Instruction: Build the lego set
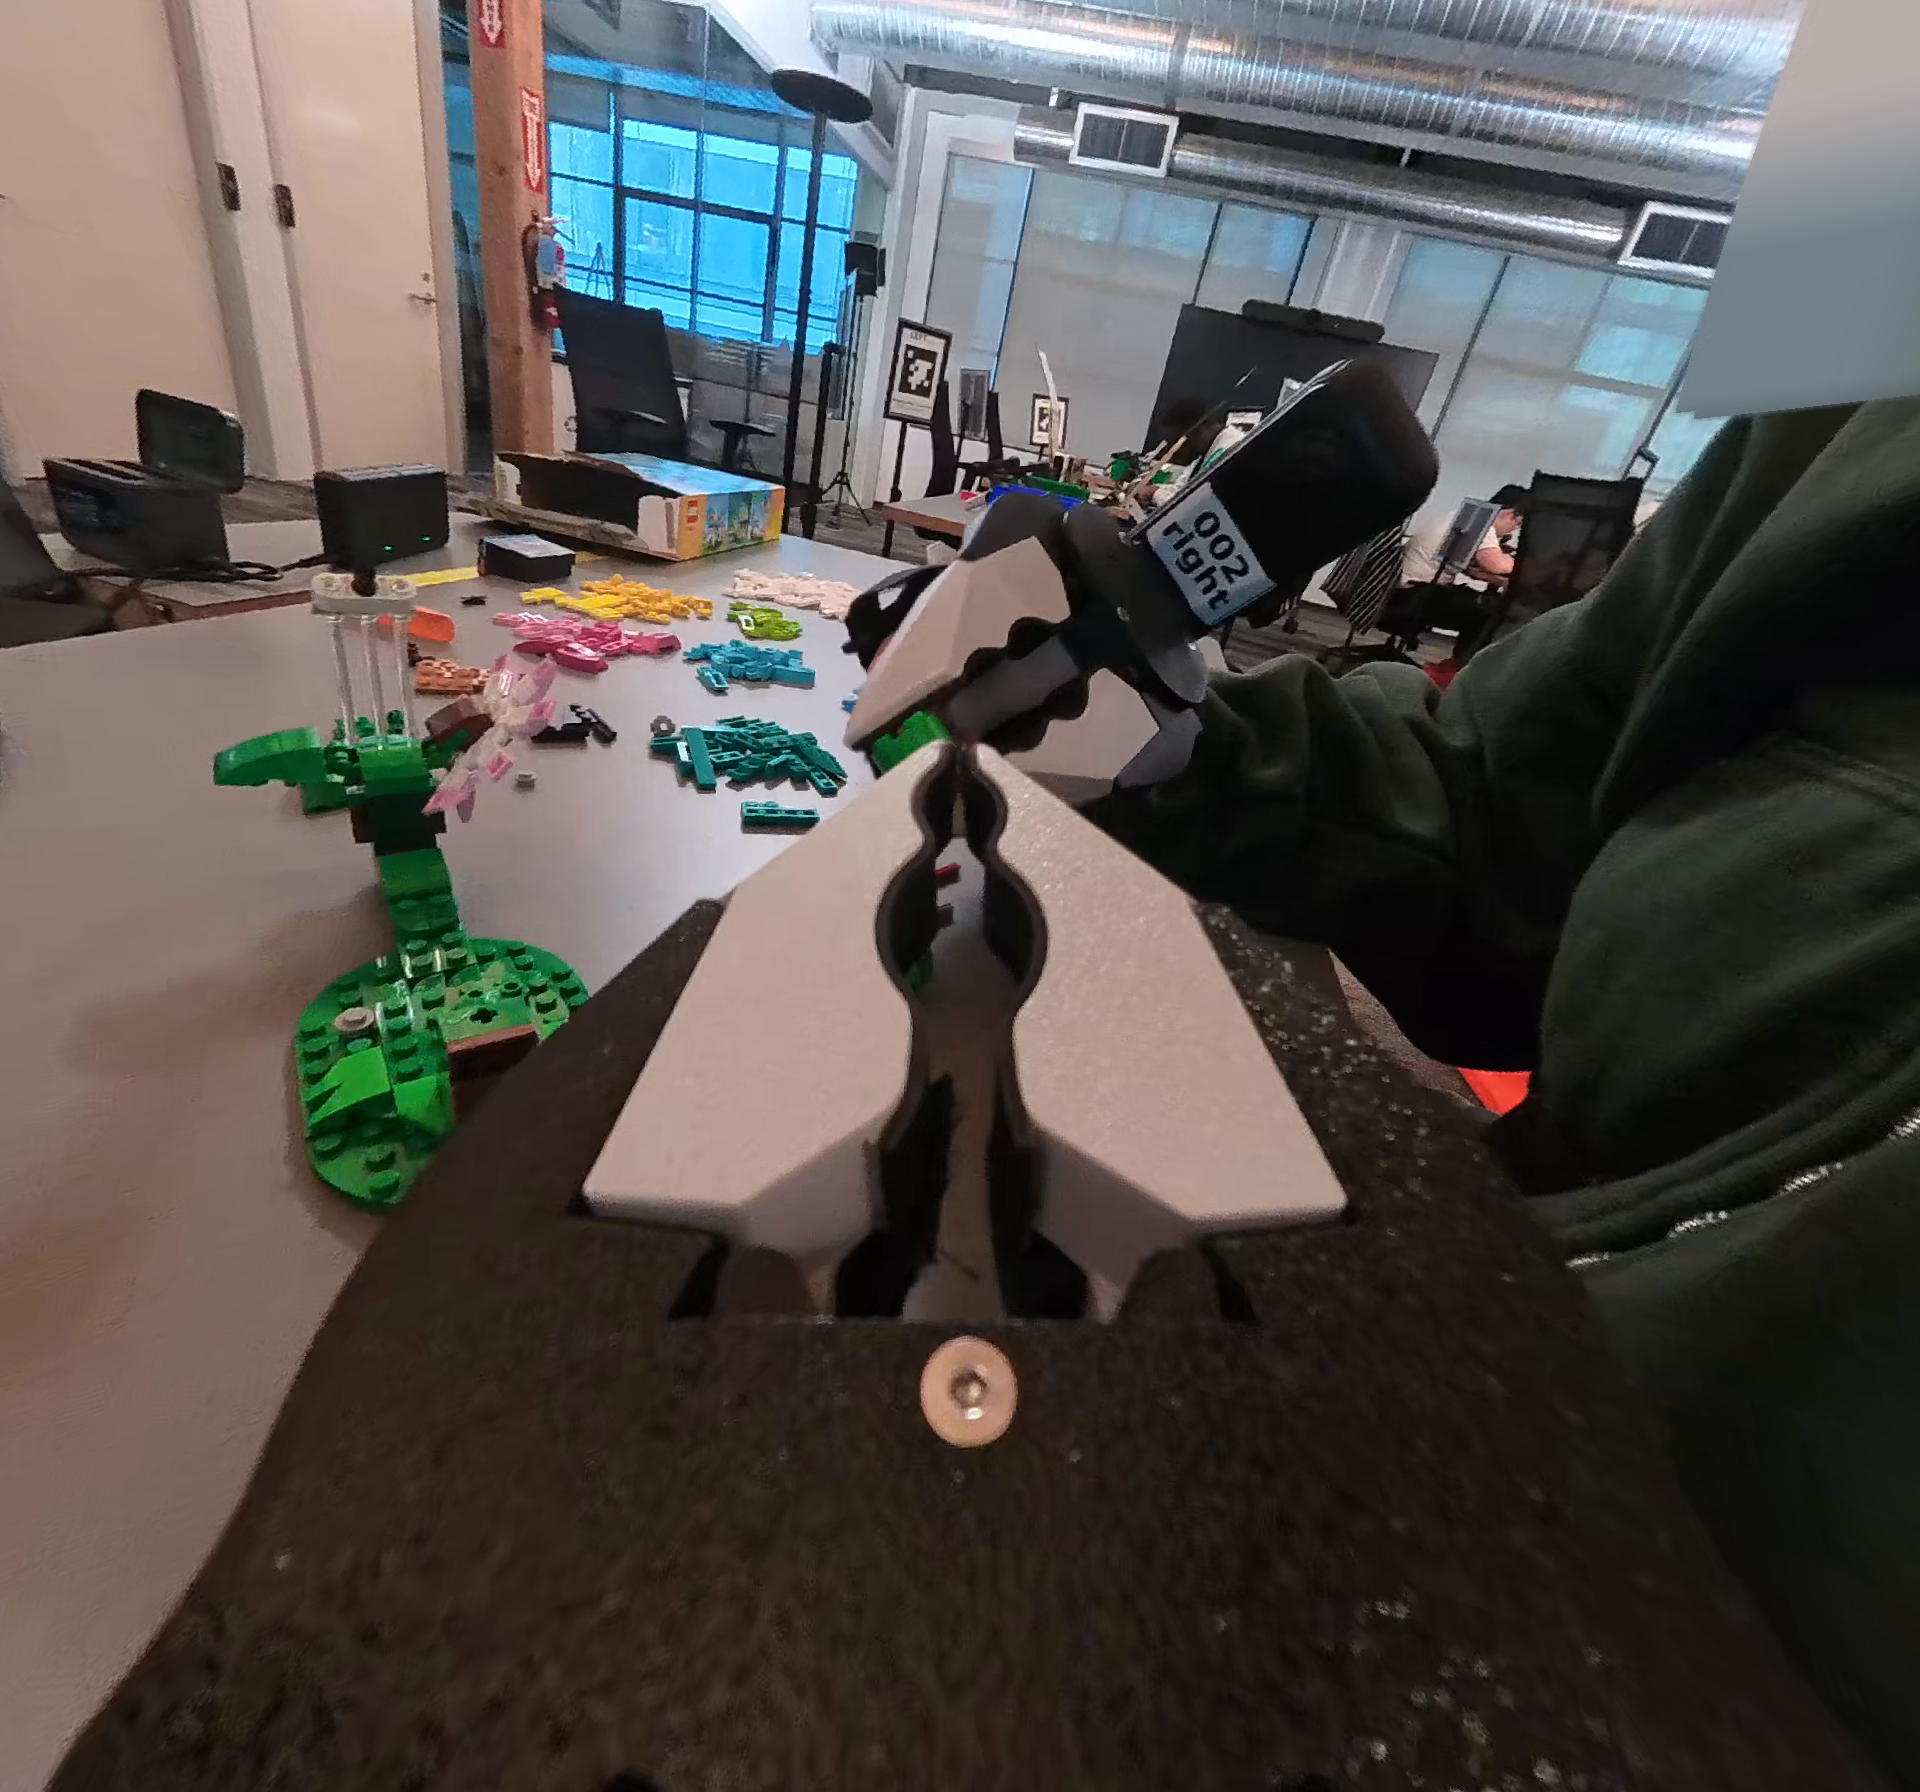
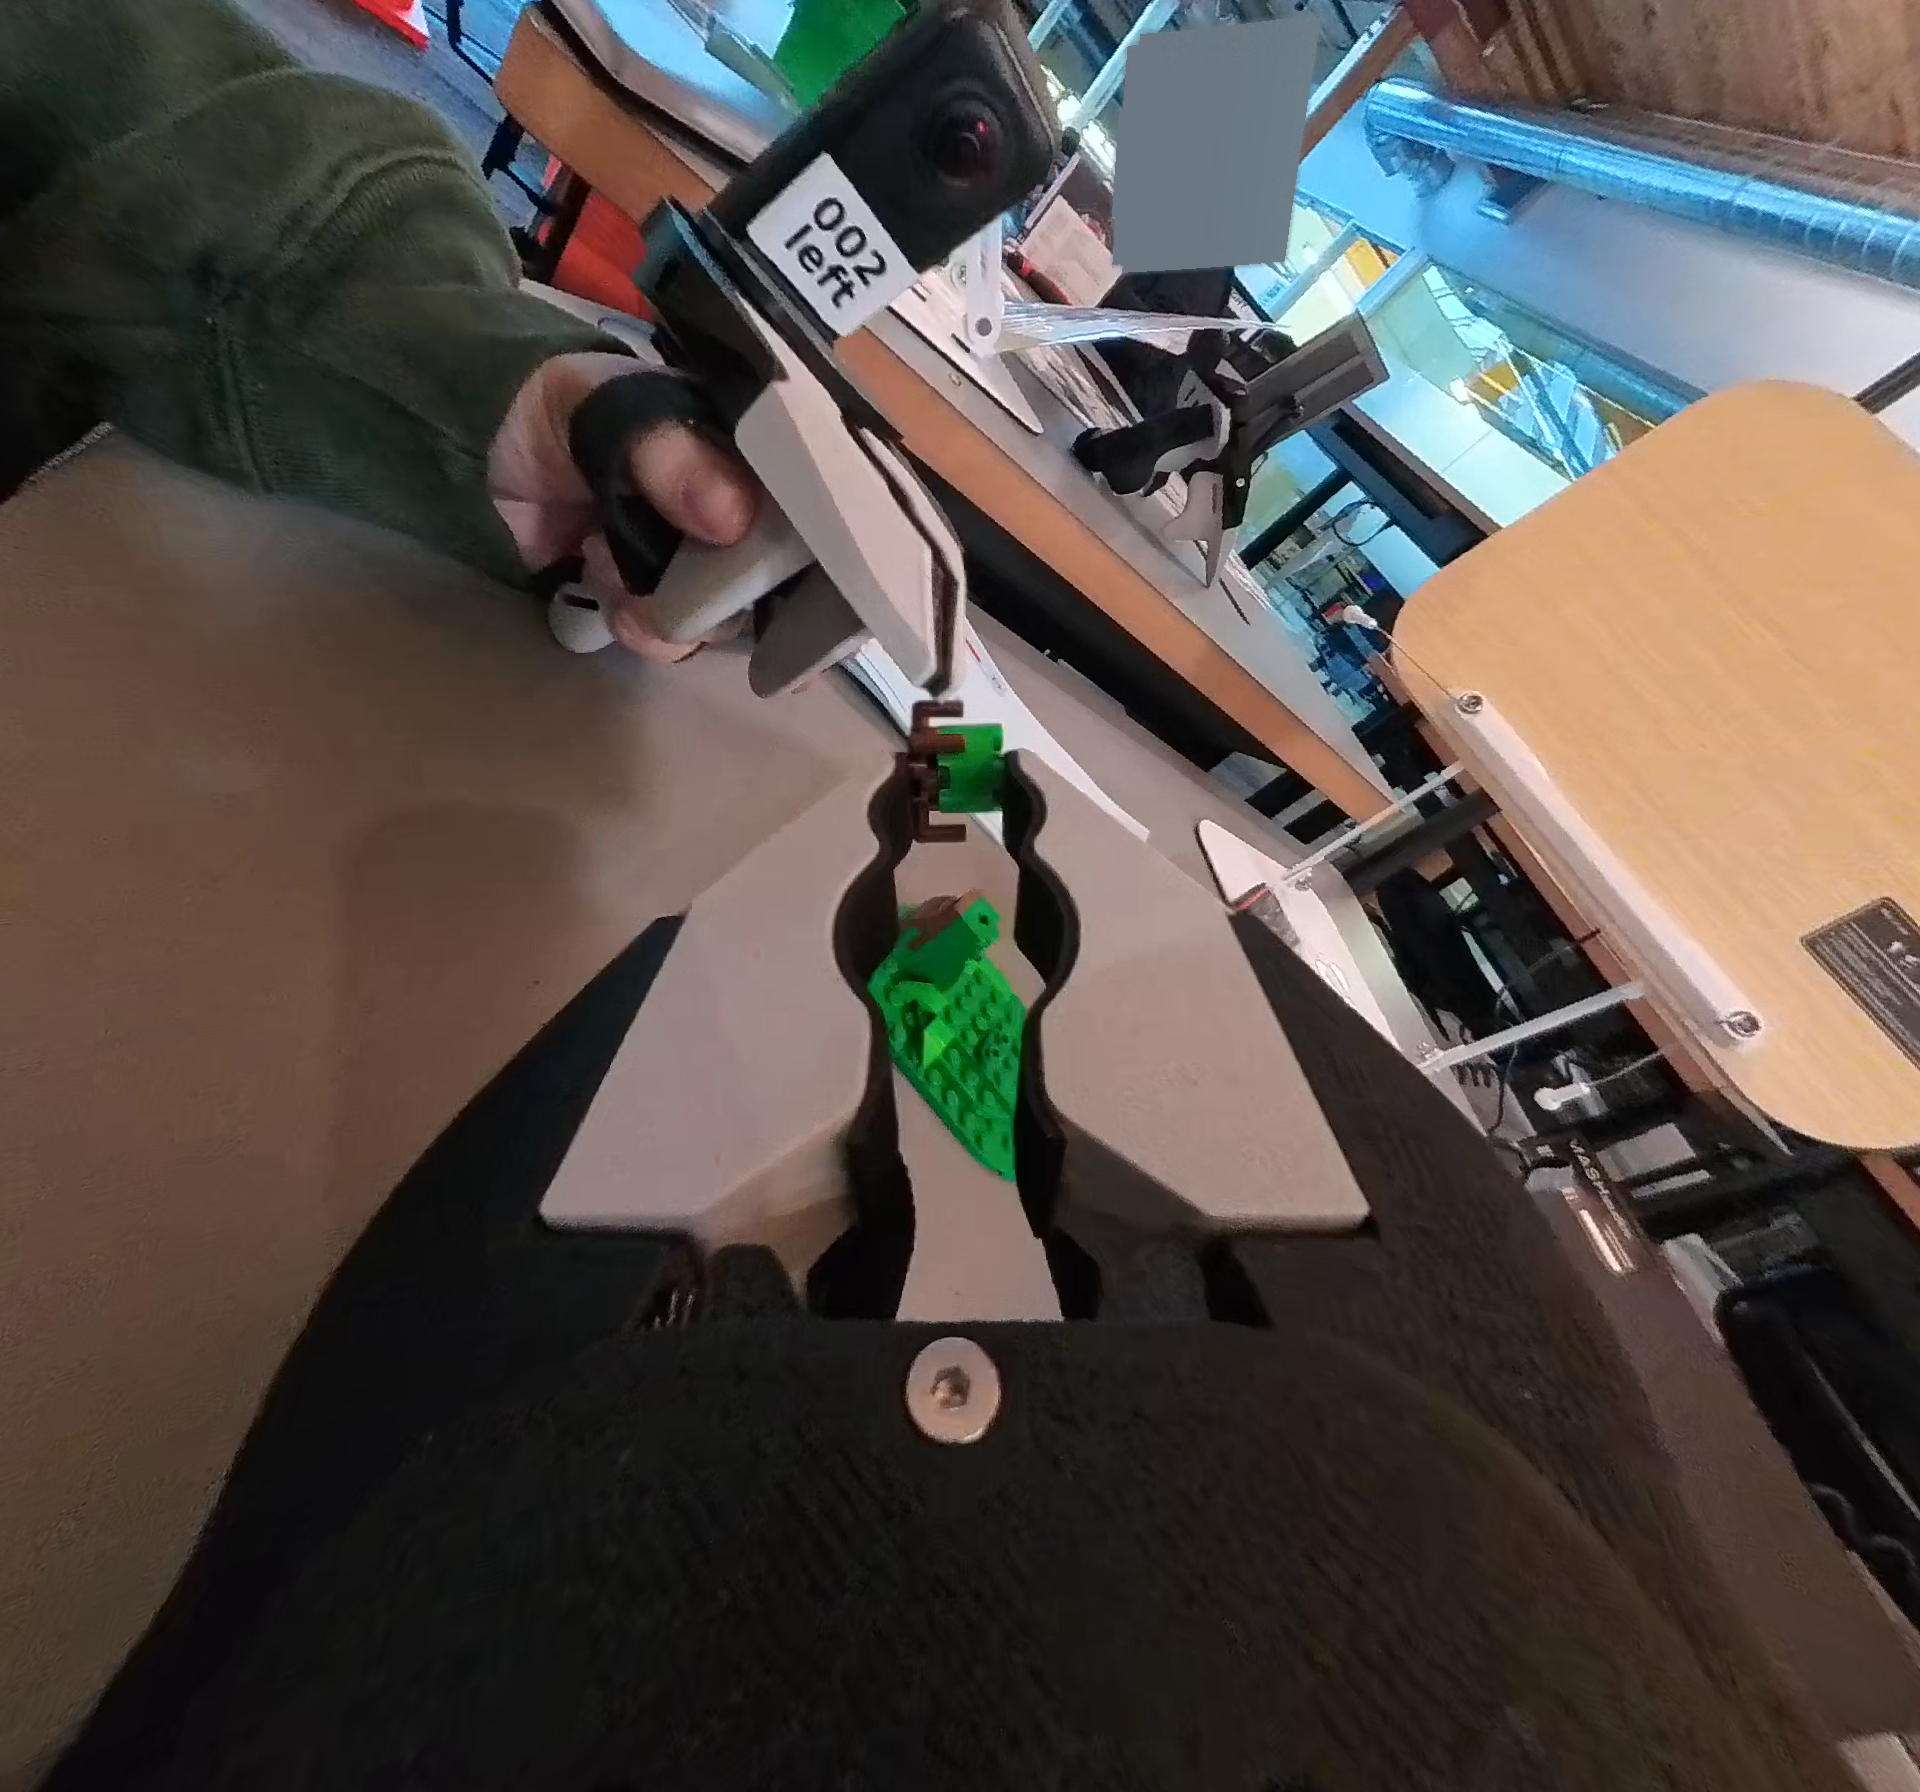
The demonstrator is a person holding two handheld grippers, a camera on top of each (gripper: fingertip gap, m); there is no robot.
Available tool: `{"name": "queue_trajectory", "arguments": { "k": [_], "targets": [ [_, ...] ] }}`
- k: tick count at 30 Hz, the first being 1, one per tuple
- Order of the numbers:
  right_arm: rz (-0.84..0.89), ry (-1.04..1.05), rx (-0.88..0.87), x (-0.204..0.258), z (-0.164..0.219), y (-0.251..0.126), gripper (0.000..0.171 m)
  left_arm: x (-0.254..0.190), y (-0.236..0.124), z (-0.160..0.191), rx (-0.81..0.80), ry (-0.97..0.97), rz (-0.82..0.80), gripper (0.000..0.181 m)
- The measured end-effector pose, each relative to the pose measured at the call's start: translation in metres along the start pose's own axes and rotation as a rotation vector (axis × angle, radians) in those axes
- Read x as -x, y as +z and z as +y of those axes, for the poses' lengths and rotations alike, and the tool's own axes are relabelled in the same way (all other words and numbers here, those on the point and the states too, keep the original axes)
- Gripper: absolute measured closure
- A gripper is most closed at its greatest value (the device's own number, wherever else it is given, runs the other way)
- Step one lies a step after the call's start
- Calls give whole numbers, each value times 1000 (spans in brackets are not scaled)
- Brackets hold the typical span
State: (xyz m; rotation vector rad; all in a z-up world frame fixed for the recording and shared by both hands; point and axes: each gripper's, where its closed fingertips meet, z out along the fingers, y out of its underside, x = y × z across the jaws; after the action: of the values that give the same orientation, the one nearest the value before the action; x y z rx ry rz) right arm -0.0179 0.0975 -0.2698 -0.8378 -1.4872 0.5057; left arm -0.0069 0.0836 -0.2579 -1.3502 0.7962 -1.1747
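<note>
Above the grey table point(image 1: 187, 807), a small lego sub-assembly point(image 2: 961, 771) is held between the tips of the right gripper point(image 2: 956, 776). It is made of a bright green brick joined to a thin dark brown piece with comb-like prongs along its edge. The right fingers are closed narrowly on it, with the green brick against the right-hand tip and the brown piece against the left-hand one. In the left wrist view a sliver of the same green is seen under the tips of the right gripper point(image 1: 883, 724), just beyond the left gripper point(image 1: 956, 755).

The left gripper's fingers are drawn together until their tips meet or nearly meet; nothing can be made out between them. In the right wrist view the left gripper point(image 2: 940, 677) is seen from the side, its tips just above the brown piece, and whether they touch it cannot be told.

A partly built model point(image 1: 416, 890) stands on the table to the left: a rounded green base plate with studs, a bent green stem rising from it, curved green leaves, a pale pink flower and clear columns topped by a white plate. Farther back, loose bricks point(image 1: 717, 662) are sorted in piles by colour: yellow, pink, white, lime, turquoise and dark teal. An opened set box point(image 1: 665, 506) lies behind them.
</note>
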Motion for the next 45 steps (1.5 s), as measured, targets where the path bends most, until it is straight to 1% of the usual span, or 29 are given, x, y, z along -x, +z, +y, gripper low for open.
{"name": "queue_trajectory", "arguments": {
  "k": [3,4,8,11,18,25,29,41,45],
  "targets": [
    [19,-6,10,-3,1,0,156,5,-1,-1,-3,0,-36,181],
    [22,-10,12,-3,1,0,156,8,-2,-1,-8,-2,-54,179],
    [31,-26,25,-3,2,1,156,9,0,1,12,-20,-50,177],
    [44,-35,39,-4,3,1,156,11,0,2,14,-40,-53,179],
    [85,-82,78,-7,6,2,156,13,-1,2,13,-57,-61,174],
    [116,-176,118,-6,5,3,156,16,0,5,32,-99,-59,179],
    [113,-210,98,-4,1,3,156,13,0,5,23,-151,-23,180],
    [81,-317,-18,5,-17,-3,156,-7,-3,0,-7,-391,203,181],
    [76,-331,10,4,-17,-3,156,-8,-3,-1,-10,-433,227,181]
  ]
}}
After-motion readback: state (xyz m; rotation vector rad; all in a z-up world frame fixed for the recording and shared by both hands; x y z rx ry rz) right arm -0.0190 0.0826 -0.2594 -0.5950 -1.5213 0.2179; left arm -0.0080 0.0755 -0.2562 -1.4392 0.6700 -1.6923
